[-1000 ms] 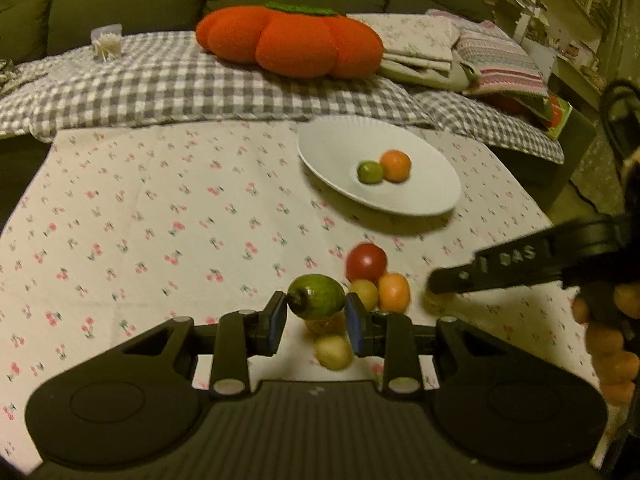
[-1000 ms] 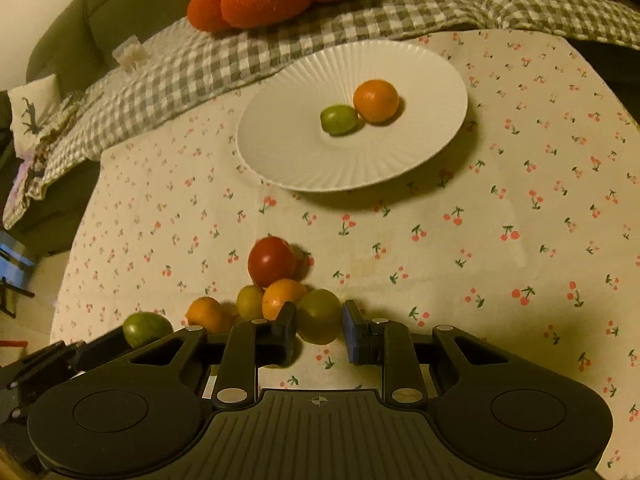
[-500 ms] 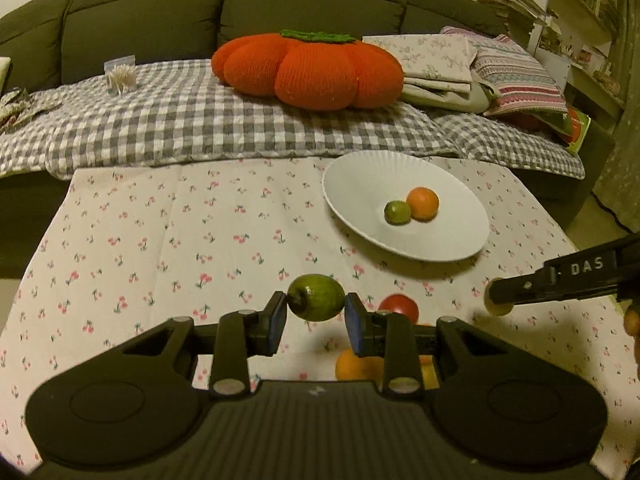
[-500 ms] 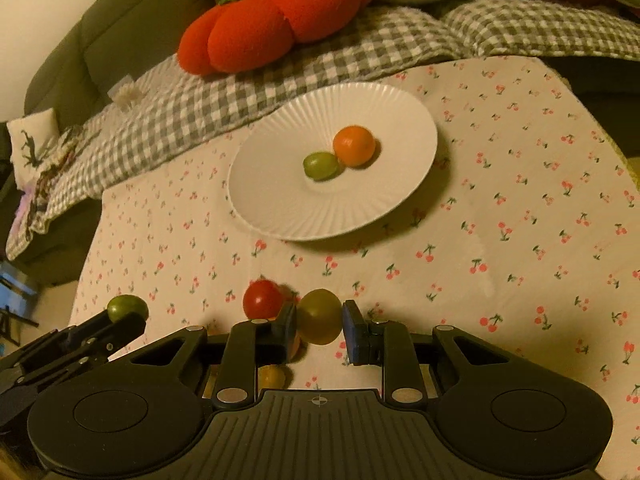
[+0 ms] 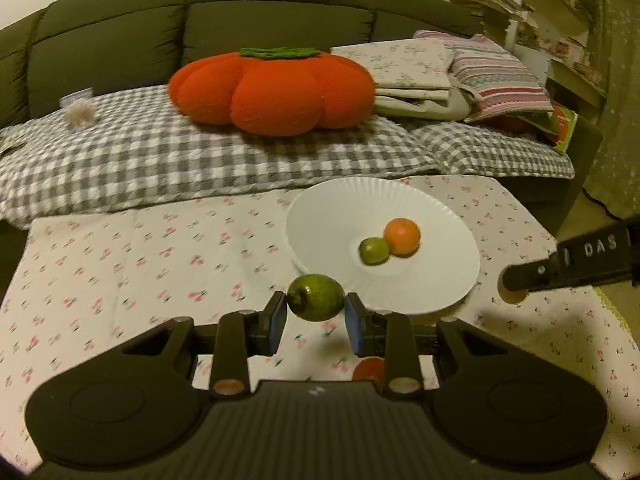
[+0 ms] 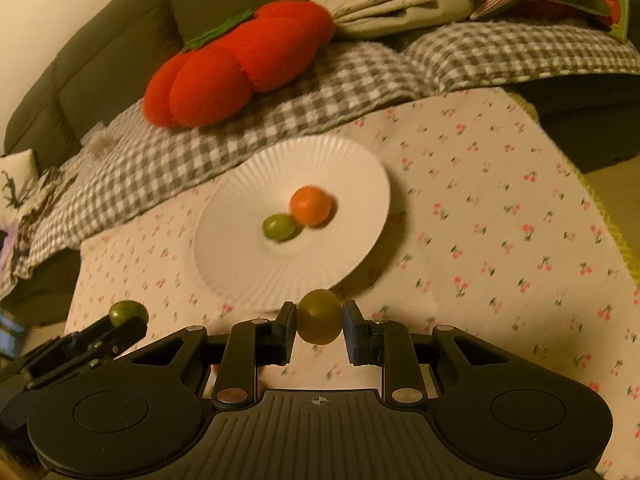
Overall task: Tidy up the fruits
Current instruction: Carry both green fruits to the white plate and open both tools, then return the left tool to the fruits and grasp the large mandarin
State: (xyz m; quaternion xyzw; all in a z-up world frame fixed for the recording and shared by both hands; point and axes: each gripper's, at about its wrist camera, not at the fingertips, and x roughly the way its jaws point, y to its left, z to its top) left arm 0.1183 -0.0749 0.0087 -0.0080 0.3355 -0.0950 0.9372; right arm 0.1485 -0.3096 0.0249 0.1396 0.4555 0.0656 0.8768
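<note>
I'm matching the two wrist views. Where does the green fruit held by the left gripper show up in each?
Left wrist: green fruit, lower centre, between the left gripper's fingers.
Right wrist: same fruit, far lower left, at the tip of the left gripper.
Shared landmark: white plate behind it.

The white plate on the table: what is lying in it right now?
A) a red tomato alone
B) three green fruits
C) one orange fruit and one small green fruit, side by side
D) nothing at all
C: the white plate holds an orange fruit touching a small green fruit; the grippers' fruits are not in it yet.
</note>
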